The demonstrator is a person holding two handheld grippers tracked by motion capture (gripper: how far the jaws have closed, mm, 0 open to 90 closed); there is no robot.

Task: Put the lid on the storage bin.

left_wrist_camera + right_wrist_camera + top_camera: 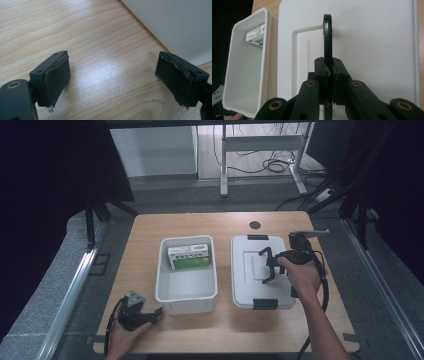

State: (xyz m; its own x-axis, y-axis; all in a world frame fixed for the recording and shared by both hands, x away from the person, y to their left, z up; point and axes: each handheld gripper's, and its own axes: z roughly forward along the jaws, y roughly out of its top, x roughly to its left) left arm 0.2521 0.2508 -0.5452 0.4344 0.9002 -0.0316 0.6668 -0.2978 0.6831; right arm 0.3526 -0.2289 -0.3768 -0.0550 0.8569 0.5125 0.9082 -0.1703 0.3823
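Observation:
A white lid (pixel 250 285) with black clips at its near and far edges lies on the wooden table, right of an open white bin (pixel 185 297). In the bin's far end lies a green and white box (pixel 189 256). My right gripper (pixel 276 265) hangs over the lid, shut on the lid's thin black handle (pixel 267 265). In the right gripper view the handle (pixel 327 37) stands edge-on between the closed pads of that gripper (pixel 329 70), with the lid (pixel 374 50) below. My left gripper (pixel 155 312) rests at the table's near left, open and with nothing between its pads (pixel 60 75).
The bin's outer wall (pixel 175 25) is close ahead of the left gripper, at the upper right of its view. A round hole (pixel 255 225) marks the table's far side. Metal rails run along both sides of the table. Bare wood lies in front of the bin and lid.

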